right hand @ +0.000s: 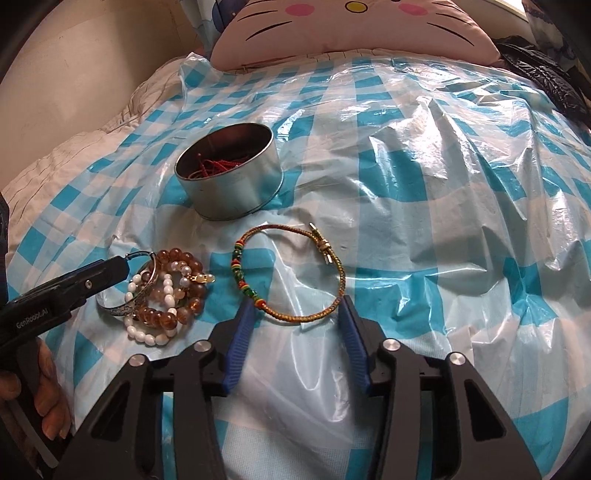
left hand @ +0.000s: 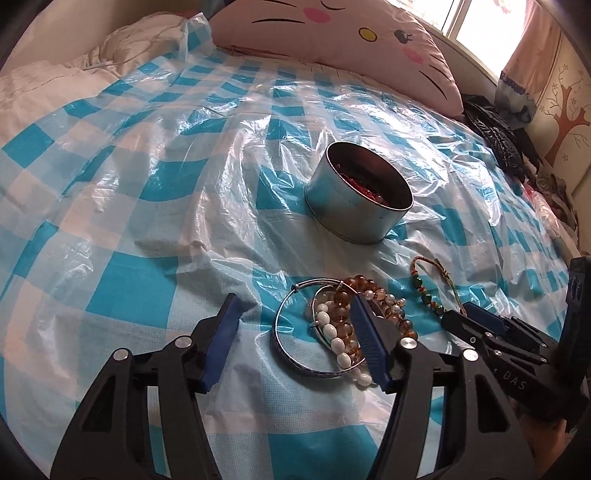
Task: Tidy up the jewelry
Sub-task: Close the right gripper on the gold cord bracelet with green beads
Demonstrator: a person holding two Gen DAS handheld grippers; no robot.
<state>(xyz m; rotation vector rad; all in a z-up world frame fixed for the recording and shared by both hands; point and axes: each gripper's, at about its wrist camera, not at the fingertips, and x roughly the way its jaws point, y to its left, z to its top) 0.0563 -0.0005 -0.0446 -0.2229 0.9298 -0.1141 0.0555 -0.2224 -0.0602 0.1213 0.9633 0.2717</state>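
A round metal tin [left hand: 354,195] holding red cord jewelry stands on the blue checked plastic sheet; it also shows in the right wrist view [right hand: 231,177]. A pile of bracelets lies in front of it: a silver bangle [left hand: 284,343], white beads [left hand: 332,339] and amber beads [left hand: 364,286], seen too in the right wrist view [right hand: 166,295]. My left gripper [left hand: 295,317] is open, its jaws either side of the bangle's left part. A braided gold cord bracelet [right hand: 295,273] lies apart to the right. My right gripper [right hand: 297,314] is open, its tips at that bracelet's near edge.
A pink cat-face pillow [left hand: 332,33] lies at the head of the bed. White bedding [left hand: 55,81] is bunched at the left. Dark clothes [left hand: 495,136] are piled at the right edge. The plastic sheet [right hand: 443,184] is crinkled and raised in folds.
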